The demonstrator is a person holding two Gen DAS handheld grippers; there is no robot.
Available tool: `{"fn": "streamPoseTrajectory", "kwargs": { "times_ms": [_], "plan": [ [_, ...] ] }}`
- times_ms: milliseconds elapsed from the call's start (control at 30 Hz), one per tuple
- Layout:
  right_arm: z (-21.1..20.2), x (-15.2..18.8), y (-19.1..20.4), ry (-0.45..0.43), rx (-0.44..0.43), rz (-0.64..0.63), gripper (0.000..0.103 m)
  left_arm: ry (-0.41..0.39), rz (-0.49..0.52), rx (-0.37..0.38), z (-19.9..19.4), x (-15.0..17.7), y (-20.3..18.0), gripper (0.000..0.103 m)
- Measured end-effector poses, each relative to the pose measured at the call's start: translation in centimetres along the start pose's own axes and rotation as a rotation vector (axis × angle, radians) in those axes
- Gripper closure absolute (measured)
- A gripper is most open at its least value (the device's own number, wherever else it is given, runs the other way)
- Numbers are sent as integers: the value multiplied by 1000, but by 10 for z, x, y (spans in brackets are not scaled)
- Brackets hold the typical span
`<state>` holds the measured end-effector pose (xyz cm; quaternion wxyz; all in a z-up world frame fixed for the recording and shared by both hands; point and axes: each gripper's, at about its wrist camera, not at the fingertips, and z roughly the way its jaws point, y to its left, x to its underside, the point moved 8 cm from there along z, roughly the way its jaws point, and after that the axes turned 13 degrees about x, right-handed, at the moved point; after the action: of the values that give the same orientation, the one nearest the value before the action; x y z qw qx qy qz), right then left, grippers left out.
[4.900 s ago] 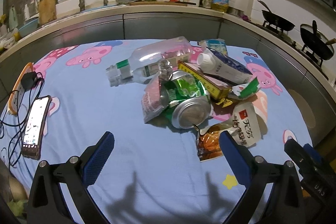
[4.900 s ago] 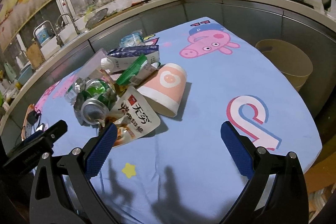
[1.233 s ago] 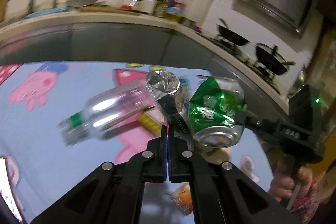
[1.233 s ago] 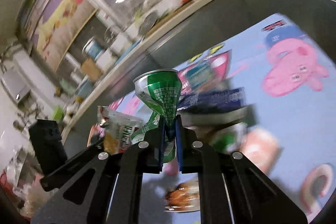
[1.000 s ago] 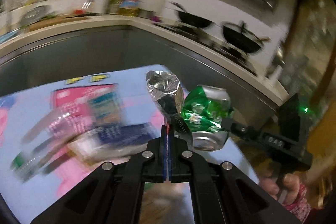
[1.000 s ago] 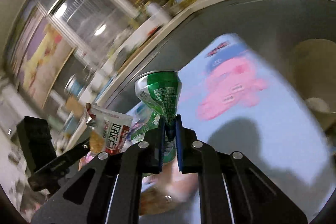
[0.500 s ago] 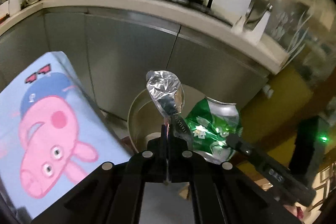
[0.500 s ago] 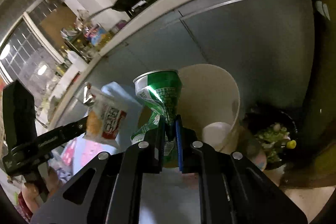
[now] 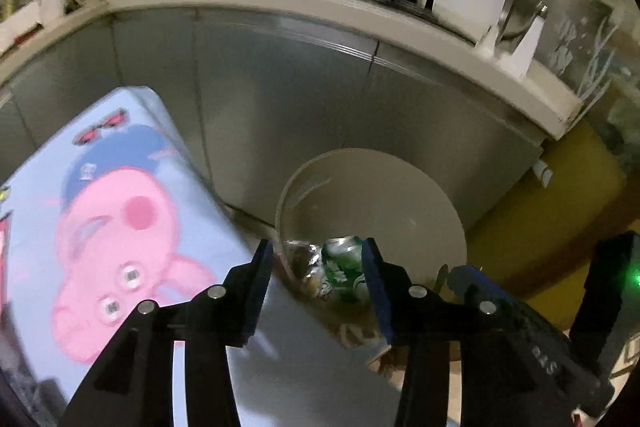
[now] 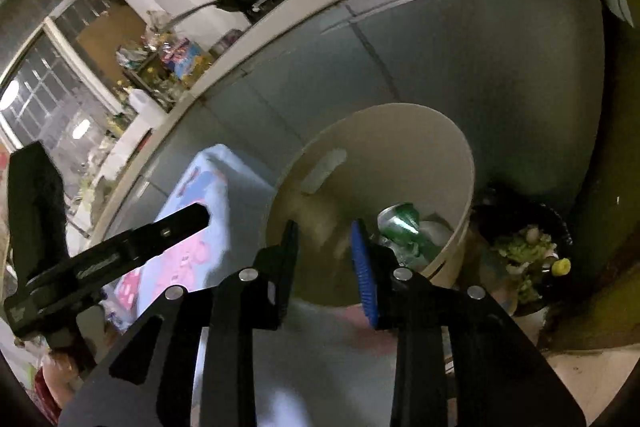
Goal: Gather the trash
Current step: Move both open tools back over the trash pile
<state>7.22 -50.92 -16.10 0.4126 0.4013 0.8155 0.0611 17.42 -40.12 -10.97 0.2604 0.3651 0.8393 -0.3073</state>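
Note:
A beige trash bin (image 9: pixel 400 195) stands on the floor beside the table. In the left wrist view a crushed green can (image 9: pixel 344 263) and a silver snack wrapper (image 9: pixel 306 267) lie inside it. My left gripper (image 9: pixel 318 287) is open and empty above the bin's near rim. In the right wrist view the bin (image 10: pixel 440 147) holds the green can (image 10: pixel 400 227) and something white. My right gripper (image 10: pixel 324 255) is open and empty above the bin. The left gripper's body (image 10: pixel 108 251) shows at the left of that view.
The table with the blue Peppa Pig cloth (image 9: pixel 120 227) lies left of the bin. Grey cabinet fronts (image 9: pixel 300 87) stand behind it, with pans on the stove above. A black bag of food scraps (image 10: pixel 528 251) sits right of the bin.
Both grippers have opened over the bin. The green can and the silver wrapper have dropped out of the fingers into the bin.

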Motion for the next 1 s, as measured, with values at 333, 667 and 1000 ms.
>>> {"fn": "streamPoseTrajectory", "kwargs": {
  "times_ms": [333,667,1000],
  "plan": [
    [-63,67,119,10,-193,-149,55,-206,-71,-243,-180,51,71,55],
    [-107,173,235,43,-289,-407,46,-268,-251,-522,-297,147,166,53],
    [-125,242,281,95,-297,-570,40,-285,-348,-629,-337,208,209,31]
  ]
}}
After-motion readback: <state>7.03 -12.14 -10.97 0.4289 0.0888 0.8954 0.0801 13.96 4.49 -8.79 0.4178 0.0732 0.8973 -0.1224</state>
